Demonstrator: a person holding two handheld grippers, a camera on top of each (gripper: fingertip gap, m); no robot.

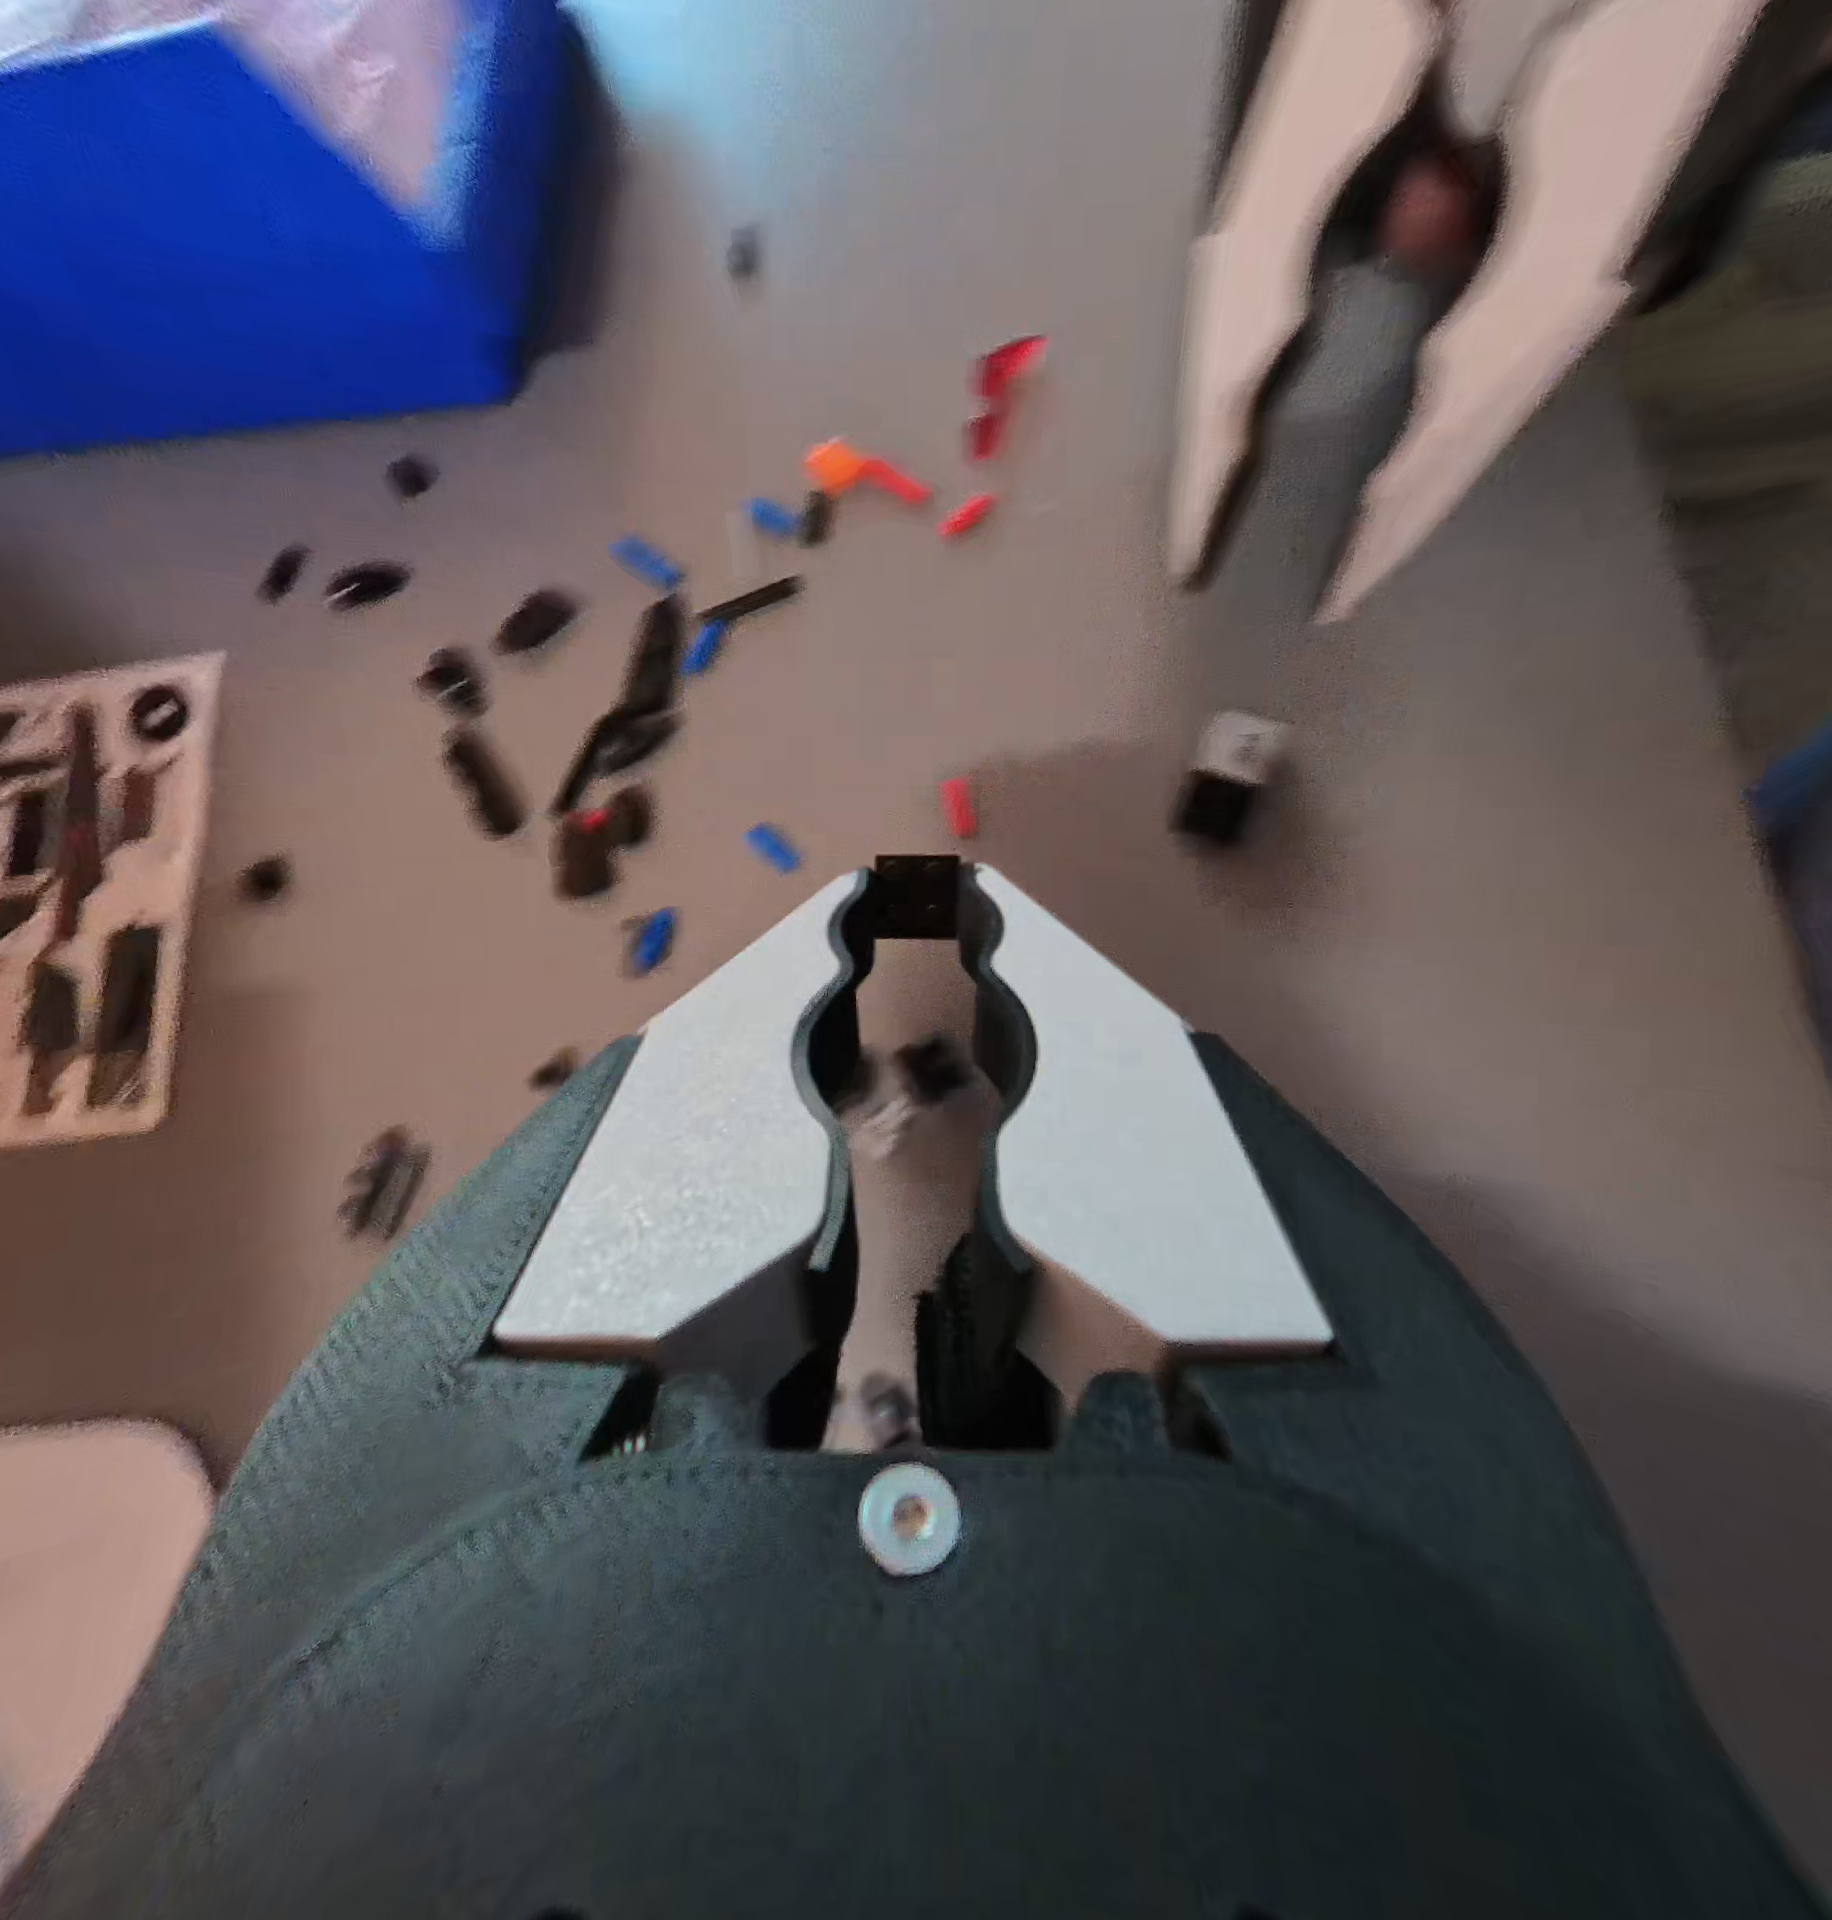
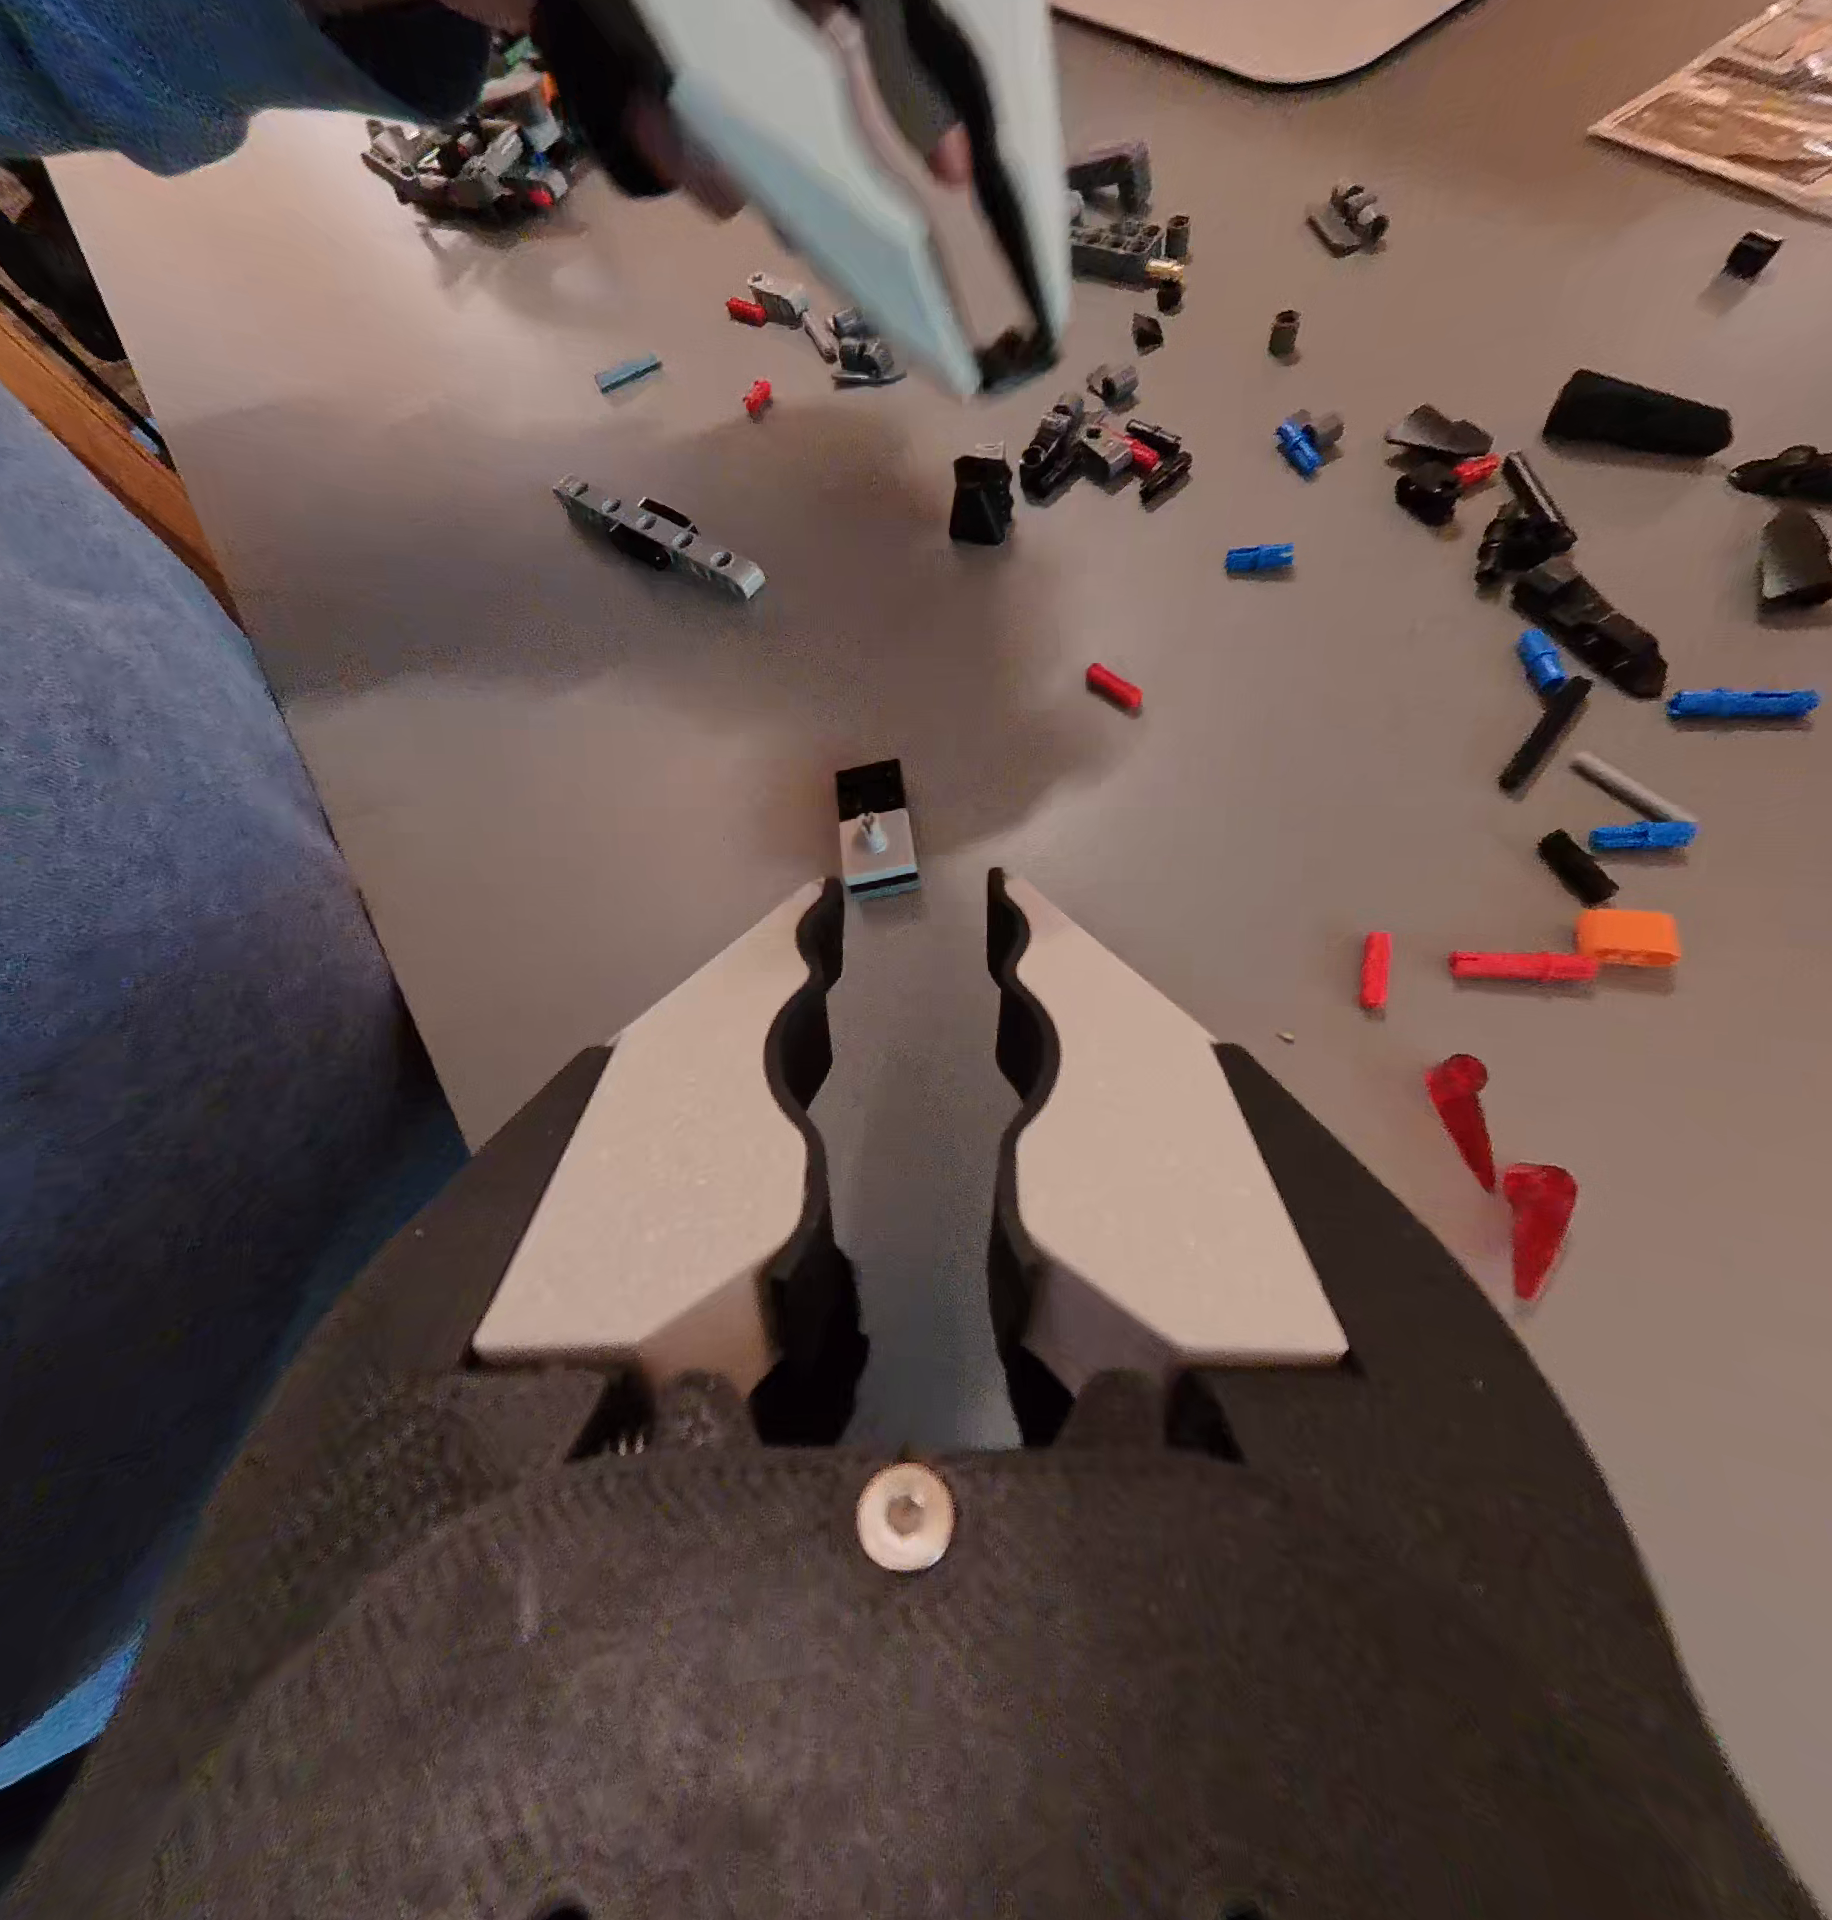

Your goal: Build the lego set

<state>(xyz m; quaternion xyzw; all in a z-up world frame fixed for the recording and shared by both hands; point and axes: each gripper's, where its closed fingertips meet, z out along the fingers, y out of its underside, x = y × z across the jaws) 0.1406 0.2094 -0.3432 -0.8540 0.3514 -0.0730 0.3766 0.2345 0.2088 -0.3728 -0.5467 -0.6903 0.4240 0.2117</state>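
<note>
Your left claw (image 1: 917, 883) pinches a small black brick (image 1: 917, 891) at its fingertips, raised above the grey table (image 1: 995, 675). Your right claw (image 2: 917, 883) stands empty, fingers parted; just past its tips at 12 o'clock a small grey-and-black piece (image 2: 876, 831) sits on the table. Loose red, blue and black pieces (image 2: 1514, 582) lie scattered toward 2 o'clock. The instruction sheet (image 1: 70, 894), at 9 o'clock from the left claw, is too blurred to read.
</note>
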